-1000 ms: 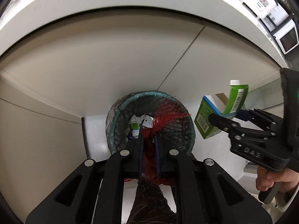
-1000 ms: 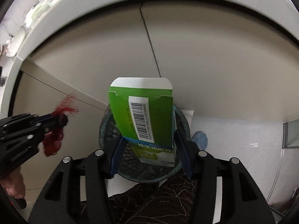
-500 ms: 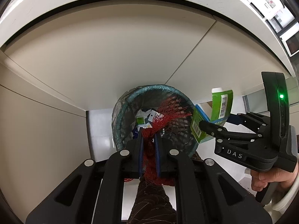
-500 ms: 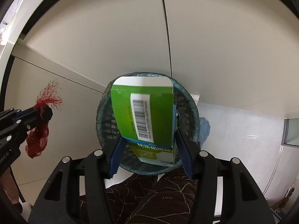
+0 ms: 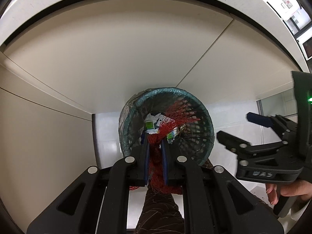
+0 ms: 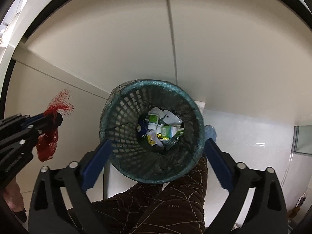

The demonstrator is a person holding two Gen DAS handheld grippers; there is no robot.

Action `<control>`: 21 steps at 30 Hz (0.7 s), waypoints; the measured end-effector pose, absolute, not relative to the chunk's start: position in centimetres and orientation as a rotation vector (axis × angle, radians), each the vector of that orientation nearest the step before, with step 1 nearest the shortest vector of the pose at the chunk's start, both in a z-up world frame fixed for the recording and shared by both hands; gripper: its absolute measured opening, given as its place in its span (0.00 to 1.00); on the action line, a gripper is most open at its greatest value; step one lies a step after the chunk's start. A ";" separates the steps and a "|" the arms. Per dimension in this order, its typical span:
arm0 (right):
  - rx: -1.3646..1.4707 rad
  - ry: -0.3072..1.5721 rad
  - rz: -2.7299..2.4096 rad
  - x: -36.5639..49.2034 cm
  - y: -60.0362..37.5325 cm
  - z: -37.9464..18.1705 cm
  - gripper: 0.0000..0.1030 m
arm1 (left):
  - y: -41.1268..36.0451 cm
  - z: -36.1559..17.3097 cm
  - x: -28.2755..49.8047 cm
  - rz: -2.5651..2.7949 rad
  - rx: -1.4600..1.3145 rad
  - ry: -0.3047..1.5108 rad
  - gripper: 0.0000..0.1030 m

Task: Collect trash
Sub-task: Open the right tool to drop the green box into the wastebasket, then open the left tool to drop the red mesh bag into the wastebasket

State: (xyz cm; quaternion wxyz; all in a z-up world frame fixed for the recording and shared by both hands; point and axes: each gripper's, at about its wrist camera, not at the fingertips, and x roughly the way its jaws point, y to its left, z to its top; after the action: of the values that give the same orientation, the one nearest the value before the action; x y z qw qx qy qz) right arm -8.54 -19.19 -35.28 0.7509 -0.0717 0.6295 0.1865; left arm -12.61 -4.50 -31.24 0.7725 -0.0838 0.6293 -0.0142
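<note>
Trash here means a red mesh net (image 5: pixel 156 167), pinched between the pressed-together jaws of the left gripper (image 5: pixel 155 146), and a heap of cartons and wrappers (image 6: pixel 161 128) at the bottom of the bin (image 6: pixel 117 105). Nearest the left camera, the net bunches up between the blue pads and frays out past their tips, so it hangs directly above the bin's mouth, where letting go would drop it inside. Seen from the right camera, the same net dangles out to the left, above the floor beside the bin's rim, so the two views disagree and I cannot tell how well it is lined up. The right gripper (image 6: pixel 158 146) has just been opening; its jaws stand spread wide with nothing between them, straddling the bin opening from above. Below both tools lie the person's dark patterned trouser legs (image 6: pixel 175 200), touching the near wall of the bin. The bin is a dark lattice basket lined with a greenish bag, standing on pale floor against cream cabinet panels (image 6: pixel 224 48).
</note>
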 end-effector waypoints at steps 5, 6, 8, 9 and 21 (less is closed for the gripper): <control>-0.130 1.355 0.377 -8.5 -20.4 -33.5 0.93 | -5.5 -32.2 -12.2 -0.051 -0.162 1.373 0.10; -0.126 1.349 0.371 -8.4 -20.7 -33.2 0.93 | -5.8 -32.4 -12.1 -0.058 -0.160 1.372 0.10; -0.115 1.326 0.359 -8.5 -21.5 -32.4 0.93 | -6.2 -32.6 -11.9 -0.074 -0.154 1.372 0.10; -0.113 1.318 0.350 -8.6 -21.8 -32.3 0.93 | -6.6 -32.8 -11.8 -0.083 -0.149 1.372 0.10; -0.048 1.301 0.248 -8.7 -26.1 -31.5 0.93 | -9.0 -34.0 -10.8 -0.132 -0.068 1.395 0.10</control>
State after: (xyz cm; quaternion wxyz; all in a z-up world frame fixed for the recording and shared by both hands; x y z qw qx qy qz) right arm -8.72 -26.14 -31.48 0.7884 -0.0224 0.6039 0.1150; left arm -10.78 -8.99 -34.02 0.7640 -0.0313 0.6416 -0.0607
